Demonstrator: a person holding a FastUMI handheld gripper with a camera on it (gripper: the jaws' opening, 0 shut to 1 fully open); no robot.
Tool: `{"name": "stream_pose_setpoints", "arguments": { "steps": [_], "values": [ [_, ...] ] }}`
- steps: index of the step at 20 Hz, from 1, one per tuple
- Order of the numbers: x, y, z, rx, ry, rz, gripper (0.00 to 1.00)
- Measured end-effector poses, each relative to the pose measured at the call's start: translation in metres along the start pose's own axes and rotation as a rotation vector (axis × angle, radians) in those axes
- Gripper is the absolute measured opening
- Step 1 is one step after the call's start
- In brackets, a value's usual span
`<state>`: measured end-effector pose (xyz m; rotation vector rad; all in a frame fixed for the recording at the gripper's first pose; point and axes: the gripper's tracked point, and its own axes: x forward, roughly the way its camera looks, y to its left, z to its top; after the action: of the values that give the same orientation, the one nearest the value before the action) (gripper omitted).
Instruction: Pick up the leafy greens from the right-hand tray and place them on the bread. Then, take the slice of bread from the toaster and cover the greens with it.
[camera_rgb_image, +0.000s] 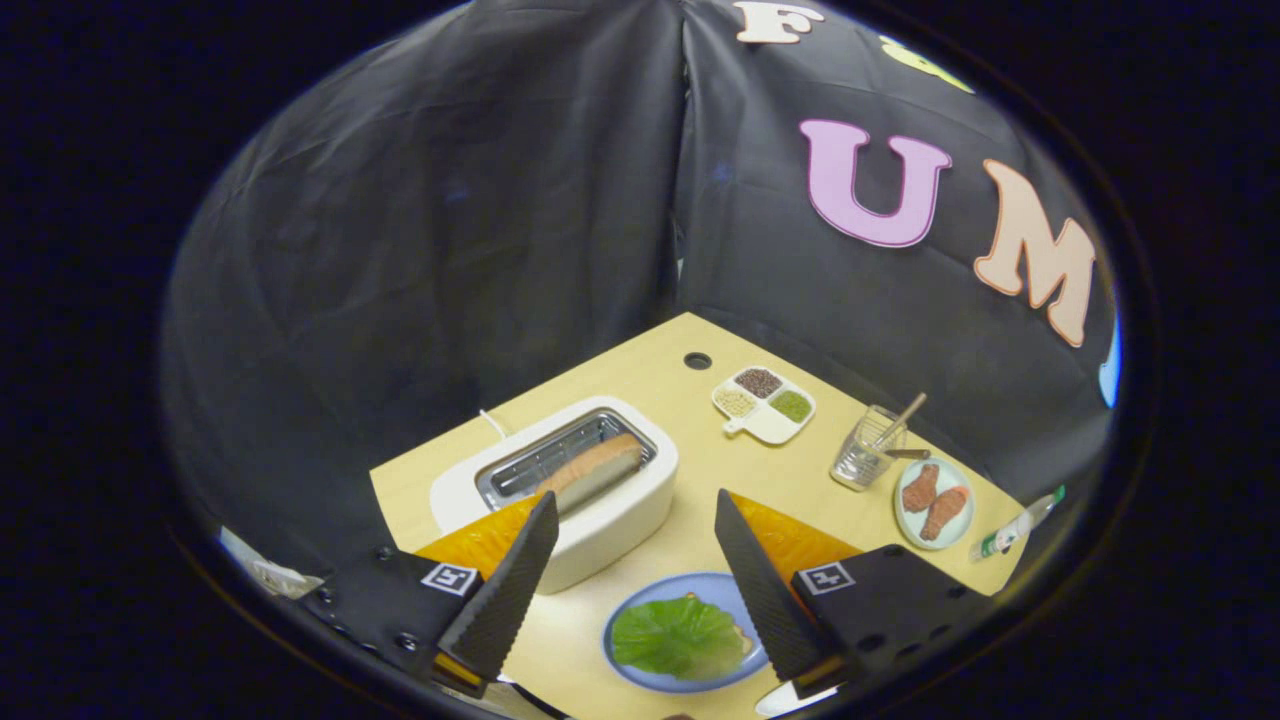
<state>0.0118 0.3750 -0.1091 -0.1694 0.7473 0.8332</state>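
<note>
Between the spread, empty tongs (632, 525), crinkled greens (676, 635) cover bread on a round plate (625, 612).

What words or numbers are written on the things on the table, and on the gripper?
White toaster: no writing visible.
Small clear bottle at the table's edge: anything on it is too small to read.
Square black-and-white markers on the gripper: patterns, not words.
So there is nothing readable. The gripper's fingers stand open, with the green leaf on the round blue plate between them.
</note>
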Motion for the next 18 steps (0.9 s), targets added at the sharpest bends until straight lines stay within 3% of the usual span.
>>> {"name": "stream_pose_setpoints", "arguments": {
  "steps": [7,18],
  "values": [
    [0.027,0.021,0.015,0.05,0.004,0.031,1.0],
    [0.076,0.025,0.008,0.093,0.093,0.009,0.99]
  ]
}}
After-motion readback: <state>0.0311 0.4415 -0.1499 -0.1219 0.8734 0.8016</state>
